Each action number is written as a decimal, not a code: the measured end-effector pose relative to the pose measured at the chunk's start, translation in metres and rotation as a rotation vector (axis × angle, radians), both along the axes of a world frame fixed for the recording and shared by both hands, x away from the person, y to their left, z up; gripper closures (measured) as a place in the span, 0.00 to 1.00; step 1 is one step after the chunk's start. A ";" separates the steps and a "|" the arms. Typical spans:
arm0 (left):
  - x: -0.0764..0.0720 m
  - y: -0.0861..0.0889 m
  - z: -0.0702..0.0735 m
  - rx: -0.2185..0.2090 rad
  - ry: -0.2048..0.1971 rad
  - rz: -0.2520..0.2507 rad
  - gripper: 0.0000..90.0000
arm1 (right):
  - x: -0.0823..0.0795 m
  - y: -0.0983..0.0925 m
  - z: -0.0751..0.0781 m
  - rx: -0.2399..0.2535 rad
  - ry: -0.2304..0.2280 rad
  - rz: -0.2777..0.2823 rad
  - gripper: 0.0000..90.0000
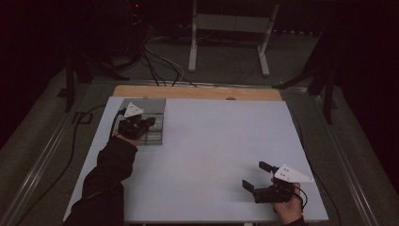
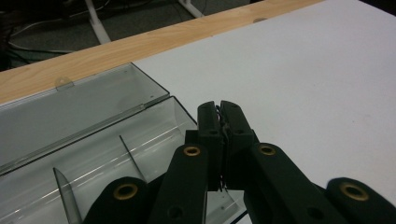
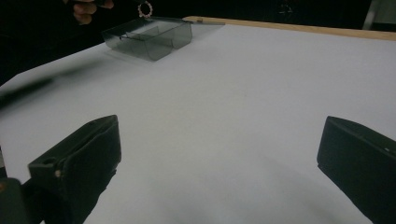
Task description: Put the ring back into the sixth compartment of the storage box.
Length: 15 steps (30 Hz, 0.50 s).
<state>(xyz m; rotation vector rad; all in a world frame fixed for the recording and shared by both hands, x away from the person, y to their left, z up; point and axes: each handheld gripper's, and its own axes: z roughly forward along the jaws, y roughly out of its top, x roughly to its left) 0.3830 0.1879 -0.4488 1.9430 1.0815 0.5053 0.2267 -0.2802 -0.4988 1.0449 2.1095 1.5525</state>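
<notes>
A clear plastic box (image 1: 158, 135) with dividers stands at the far left of the white table, its lid (image 1: 149, 104) laid open behind it. My left gripper (image 1: 151, 121) hovers over the box (image 2: 93, 154), jaws pressed together (image 2: 219, 106) on something thin. In the right gripper view a small beaded ring (image 3: 145, 8) hangs from that gripper above the box (image 3: 154, 37). My right gripper (image 1: 254, 175) rests low near the table's front right. Its jaws are wide open (image 3: 219, 140) with bare table between them.
A wooden strip (image 1: 197, 92) runs along the table's far edge. Beyond it on the floor stand a white desk frame (image 1: 228, 28) and several cables (image 1: 160, 63). Bare white table (image 1: 221, 136) stretches between the two grippers.
</notes>
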 end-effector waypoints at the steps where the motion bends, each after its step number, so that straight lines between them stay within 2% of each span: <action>1: 0.000 0.001 -0.001 -0.002 0.003 0.004 1.00 | 0.000 0.000 0.000 0.000 0.000 0.000 0.00; 15: 0.004 0.006 -0.012 0.010 0.026 0.025 1.00 | 0.000 -0.001 0.000 0.000 -0.002 -0.001 0.00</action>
